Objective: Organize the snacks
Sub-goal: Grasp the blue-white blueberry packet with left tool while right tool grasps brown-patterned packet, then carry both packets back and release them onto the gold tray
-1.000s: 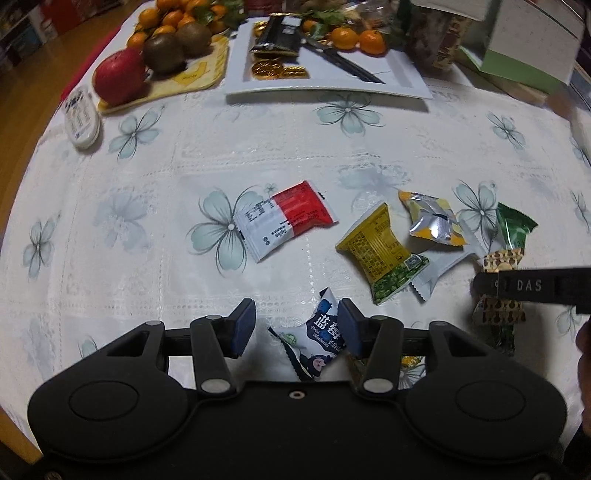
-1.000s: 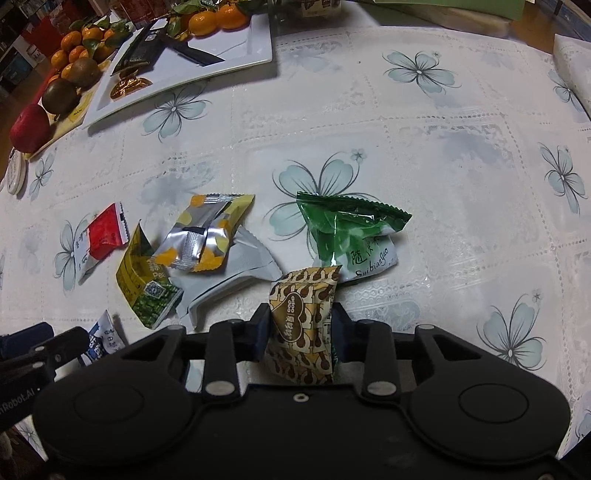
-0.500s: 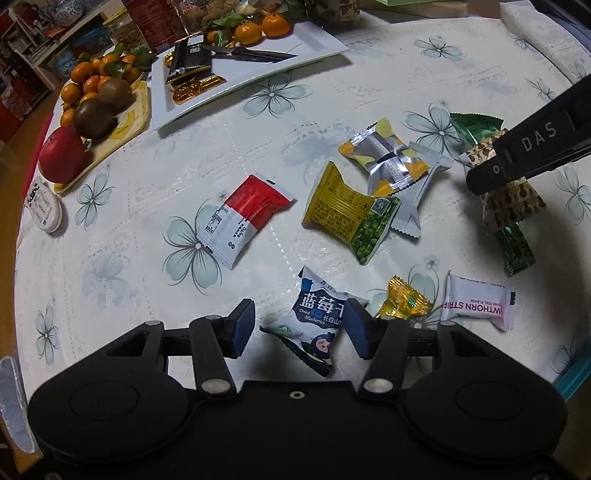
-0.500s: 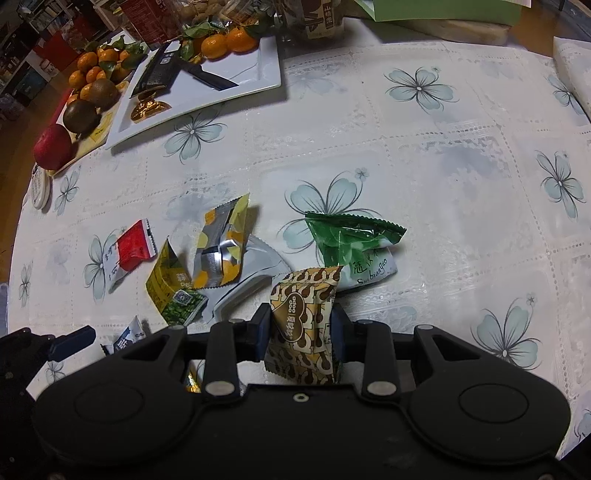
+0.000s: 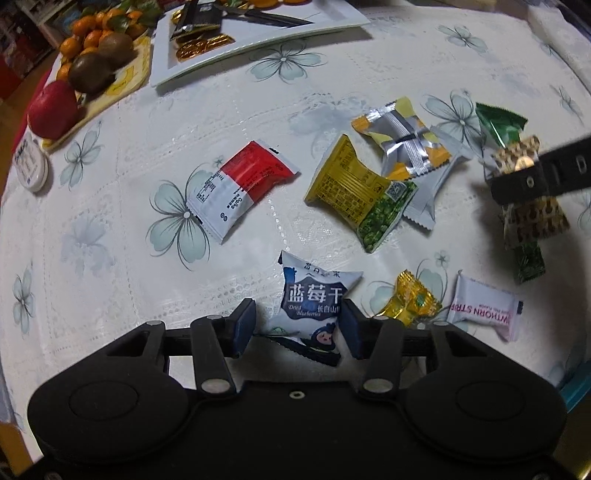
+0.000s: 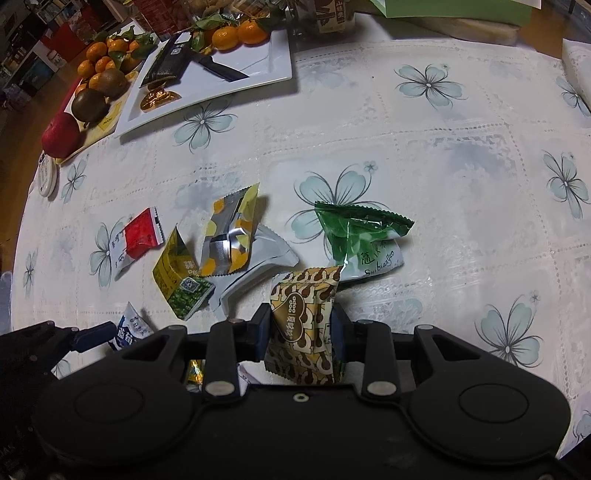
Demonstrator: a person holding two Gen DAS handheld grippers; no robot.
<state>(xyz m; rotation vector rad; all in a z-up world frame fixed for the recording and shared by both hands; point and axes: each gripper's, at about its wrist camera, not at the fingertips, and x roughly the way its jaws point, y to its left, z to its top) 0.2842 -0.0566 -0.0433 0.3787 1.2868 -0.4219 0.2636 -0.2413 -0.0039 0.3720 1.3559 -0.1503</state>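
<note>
White rectangular plate [image 6: 269, 62] at far edge: dark wrapped bar [image 6: 166, 64], gold foil coins [image 6: 157, 98], black-handled knife [image 6: 218, 70], mandarins [image 6: 236, 35] at its back end. Yellow tray [image 5: 125, 79] beside it: kiwis [image 5: 96, 70], red apple [image 5: 53, 109], more mandarins. Left gripper [image 5: 297, 326] points down over the blue-and-white dried blueberry packet [image 5: 314, 306], jaws closing with the packet between them; right pad at the packet's edge, left pad still off it. Right gripper [image 6: 300, 332] pinching the brown-and-cream patterned snack pack [image 6: 303, 325], upright between the pads. Other snacks loose on the floral tablecloth [image 6: 443, 155]
</note>
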